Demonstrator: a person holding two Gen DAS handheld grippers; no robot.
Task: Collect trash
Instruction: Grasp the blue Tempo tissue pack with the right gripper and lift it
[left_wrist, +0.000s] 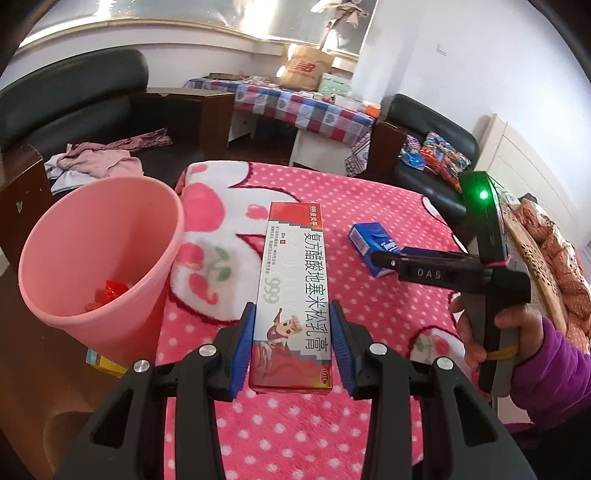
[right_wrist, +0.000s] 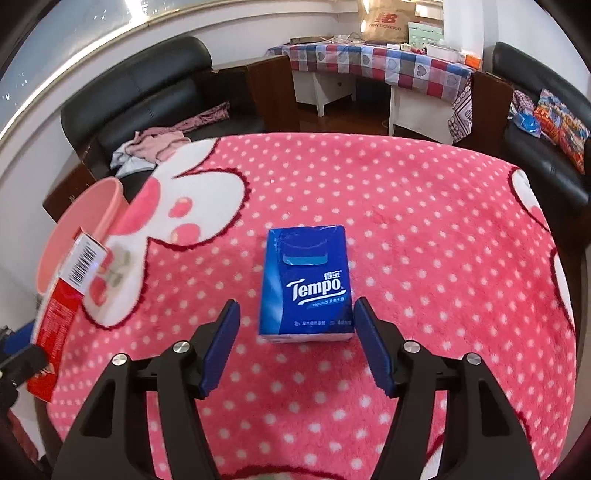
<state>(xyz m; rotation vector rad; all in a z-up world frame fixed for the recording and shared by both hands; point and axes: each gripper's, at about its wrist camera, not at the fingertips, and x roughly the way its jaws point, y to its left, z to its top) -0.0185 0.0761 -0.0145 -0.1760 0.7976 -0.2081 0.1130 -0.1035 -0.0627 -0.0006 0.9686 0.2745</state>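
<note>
- Red-and-white ointment box (left_wrist: 291, 295): clamped at its near end between the blue pads (left_wrist: 242, 347) of the left gripper (left_wrist: 293, 347), held above the blanket, just right of the bin.
- Blue Tempo tissue pack (right_wrist: 306, 284): lying flat on the pink polka-dot blanket (right_wrist: 424, 229), its near end between the fingers (right_wrist: 373, 347) of the right gripper (right_wrist: 295, 347), which stand wide apart; contact cannot be told.
- Pink bin (left_wrist: 92, 258): at the blanket's left edge, red scraps (left_wrist: 110, 290) inside.
</note>
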